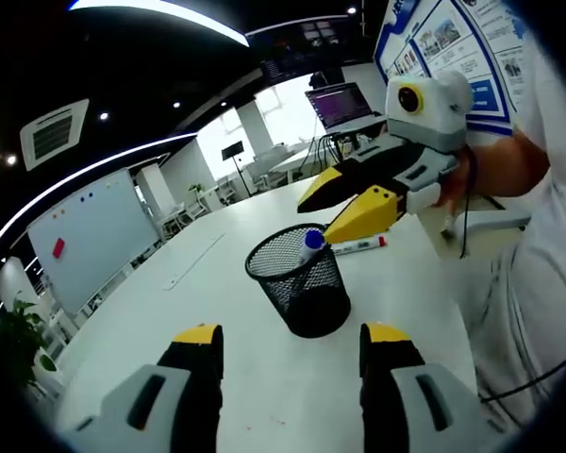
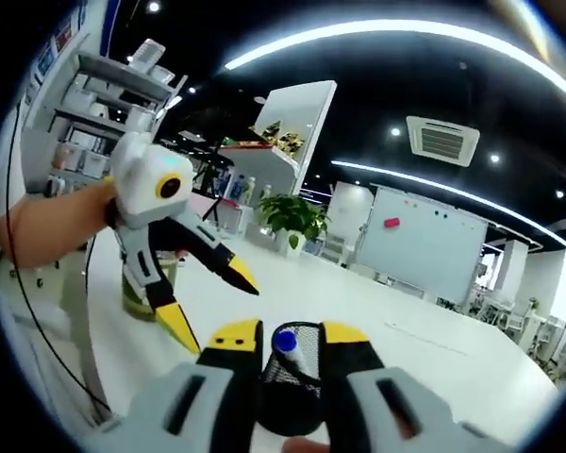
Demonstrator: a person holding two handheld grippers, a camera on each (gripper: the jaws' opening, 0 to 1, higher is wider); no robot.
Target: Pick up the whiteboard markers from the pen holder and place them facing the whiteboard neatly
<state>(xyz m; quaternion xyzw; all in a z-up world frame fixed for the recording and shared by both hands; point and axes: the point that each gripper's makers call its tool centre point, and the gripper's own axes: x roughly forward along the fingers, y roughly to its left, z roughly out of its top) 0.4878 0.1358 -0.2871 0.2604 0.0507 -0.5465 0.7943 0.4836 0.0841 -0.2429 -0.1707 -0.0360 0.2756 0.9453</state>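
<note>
Writing on wall posters (image 1: 472,57) unreadable. Pen holder (image 1: 300,280) stands on white surface (image 1: 236,368), blue-capped marker (image 1: 310,242) inside. Left tongs (image 1: 288,344) apart; right tongs (image 2: 288,338) apart, straddling marker cap. Left gripper view adds a second marker (image 1: 358,246) lying behind holder.

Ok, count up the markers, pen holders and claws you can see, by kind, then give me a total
Whiteboard markers: 2, one in the holder, one lying on the table
Mesh pen holder: 1
Claws: 2, left claw, right claw
Total: 5
</note>
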